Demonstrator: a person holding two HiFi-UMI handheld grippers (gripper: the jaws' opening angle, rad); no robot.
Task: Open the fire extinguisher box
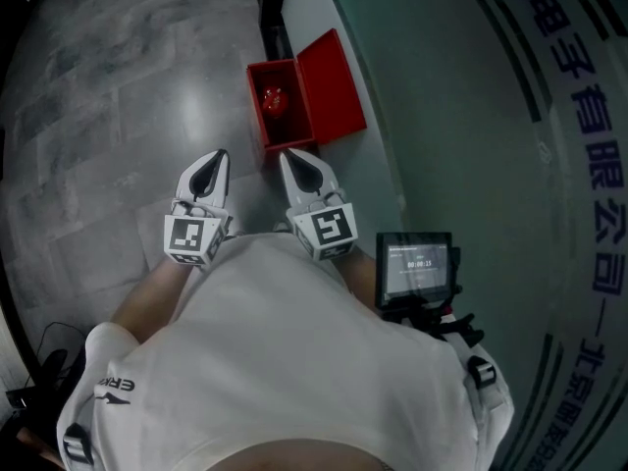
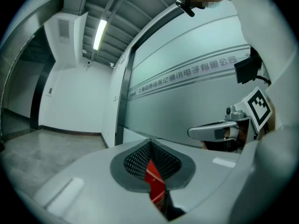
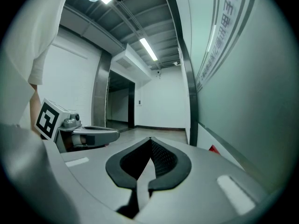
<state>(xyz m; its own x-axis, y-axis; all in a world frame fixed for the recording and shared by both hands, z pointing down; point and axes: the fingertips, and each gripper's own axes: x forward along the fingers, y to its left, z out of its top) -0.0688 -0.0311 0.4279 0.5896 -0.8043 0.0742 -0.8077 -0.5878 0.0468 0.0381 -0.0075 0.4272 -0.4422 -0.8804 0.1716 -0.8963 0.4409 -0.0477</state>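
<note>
As I looked down in the head view, the fire extinguisher box (image 1: 257, 91) stood on the floor (image 1: 118, 96) ahead of both my grippers. It lay at about 12 o'clock from my right gripper (image 1: 287, 155) and at about 1 o'clock from my left gripper (image 1: 218, 155). The right gripper was therefore the nearer one. Its tip appeared just under the near edge of the box, but I judged that it was well above the box and not touching it, because I held both grippers close before my shirt (image 1: 285, 361). The long side of the box opening ran from 6 to 12 o'clock, along the foot of the glass wall (image 1: 461, 116).

Both grippers had their jaws closed together and carried nothing. In the left gripper view the tips of the left gripper (image 2: 150, 143) met, and only a red strip of the box (image 2: 154, 178) showed through the slit below them. In the right gripper view the jaws of the right gripper (image 3: 150, 140) met in the same way, with a small red corner (image 3: 213, 149) low at 3 o'clock, which I took for a part of the box.

The box was bright red and its lid (image 1: 334, 84) was already swung out toward 3 o'clock, on the side of the glass wall. Inside I could see the rounded red top of an extinguisher (image 1: 275, 99). To my judgement the opening was done, or very nearly done.
</note>
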